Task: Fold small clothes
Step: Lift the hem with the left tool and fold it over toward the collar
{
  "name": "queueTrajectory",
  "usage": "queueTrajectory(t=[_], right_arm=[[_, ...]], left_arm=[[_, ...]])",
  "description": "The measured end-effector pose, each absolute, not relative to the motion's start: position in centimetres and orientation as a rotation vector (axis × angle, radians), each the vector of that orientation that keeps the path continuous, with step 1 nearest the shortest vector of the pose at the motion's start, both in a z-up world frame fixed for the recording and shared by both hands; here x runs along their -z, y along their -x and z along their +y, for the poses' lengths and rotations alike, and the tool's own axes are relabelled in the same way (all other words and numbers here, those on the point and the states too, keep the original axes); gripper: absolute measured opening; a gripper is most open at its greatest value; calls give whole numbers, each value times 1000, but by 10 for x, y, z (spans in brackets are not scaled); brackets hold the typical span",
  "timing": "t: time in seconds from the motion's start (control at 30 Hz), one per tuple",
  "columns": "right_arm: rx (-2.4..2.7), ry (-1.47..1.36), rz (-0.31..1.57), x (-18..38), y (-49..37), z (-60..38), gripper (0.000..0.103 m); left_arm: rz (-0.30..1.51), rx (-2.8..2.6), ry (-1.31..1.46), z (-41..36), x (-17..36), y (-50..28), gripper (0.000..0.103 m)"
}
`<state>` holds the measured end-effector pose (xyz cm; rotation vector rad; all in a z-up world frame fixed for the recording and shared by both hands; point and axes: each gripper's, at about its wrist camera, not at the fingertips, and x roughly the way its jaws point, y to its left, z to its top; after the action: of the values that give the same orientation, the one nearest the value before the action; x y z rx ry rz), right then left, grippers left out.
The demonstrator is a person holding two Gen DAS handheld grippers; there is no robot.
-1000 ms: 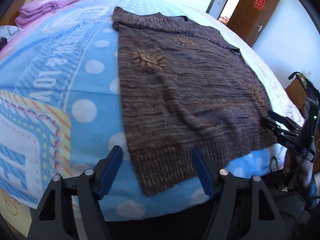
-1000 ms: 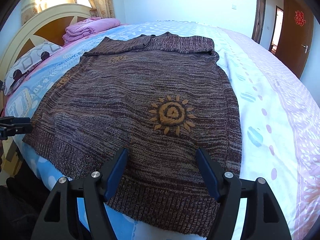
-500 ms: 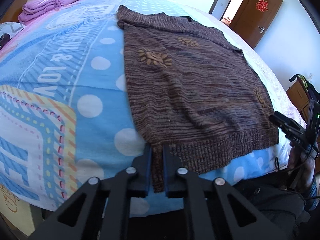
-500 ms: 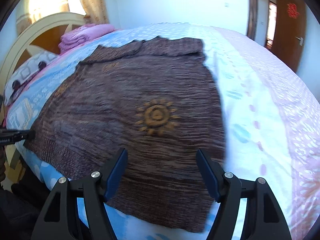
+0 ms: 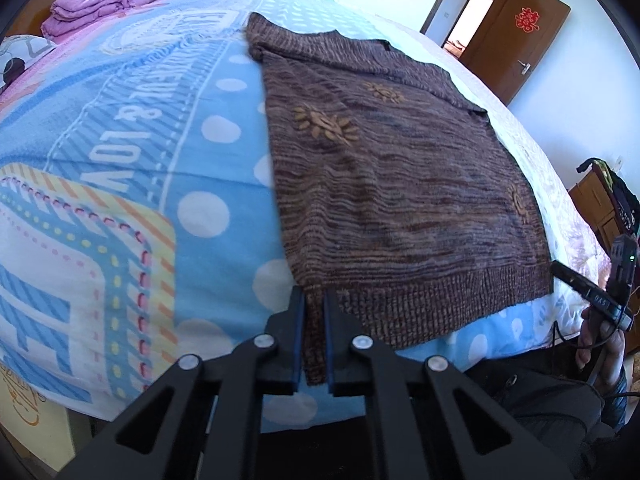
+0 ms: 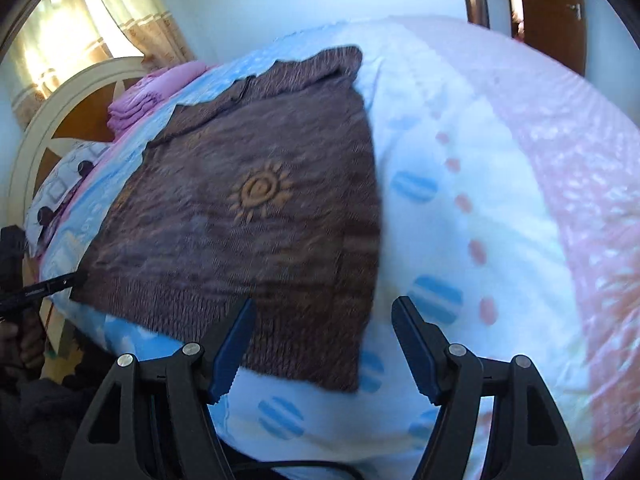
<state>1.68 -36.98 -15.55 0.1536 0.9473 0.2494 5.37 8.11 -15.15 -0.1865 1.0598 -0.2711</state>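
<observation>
bed (image 5: 120,152): large, blue-and-white printed bedspread with polka dots and lettering; pale pink-patterned zone to the right of the right hand-held gripper in its wrist view; carries everything below.
sweater (image 5: 400,184): brown marled knit sweater with tan sun motifs, spread flat on the bed, ribbed hem at the near edge, neckline at the far end. Extends ahead and right of the left hand-held gripper, ahead and left of the right one.
headboard (image 6: 44,140): cream arched frame with wood panels, far left of the right hand-held gripper.
door (image 5: 516,40): brown wooden, red emblem, far right ahead of the left hand-held gripper.
blanket (image 5: 100,4): folded purple blanket stack, far left, near the headboard end.
left hand-held gripper (image 5: 314,340): black arms, blue pads, closed together and pinching the sweater's near left hem corner; strip of knit visible between the pads.
right hand-held gripper (image 6: 324,344): fingers spread wide apart, holding nothing, hovering over the near right hem corner; view motion-blurred, contact with fabric unclear.
</observation>
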Motion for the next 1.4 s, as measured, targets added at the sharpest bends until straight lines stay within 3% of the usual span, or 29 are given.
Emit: queueTrajectory(t=[0.1, 0.17, 0.2, 0.27, 0.3, 0.8, 1.4], right_arm=[[-242, -93, 964, 159, -11, -363, 59], [-238, -75, 978, 161, -7, -361, 39], [-235, -69, 982, 162, -5, -361, 35], [-244, -70, 980, 163, -3, -363, 12], [-258, -81, 975, 162, -2, -364, 8], [-410, -310, 727, 102, 27, -401, 6], [-416, -452, 692, 91, 11, -415, 5]], left_arm=[[1051, 297, 163, 72, 149, -50, 9], [1045, 303, 149, 70, 148, -50, 9], [1045, 303, 150, 70, 148, -49, 9], [1048, 301, 153, 72, 149, -51, 9], [1049, 300, 152, 73, 149, -51, 9], [926, 369, 256, 93, 114, -40, 8], [858, 367, 271, 97, 101, -55, 8]])
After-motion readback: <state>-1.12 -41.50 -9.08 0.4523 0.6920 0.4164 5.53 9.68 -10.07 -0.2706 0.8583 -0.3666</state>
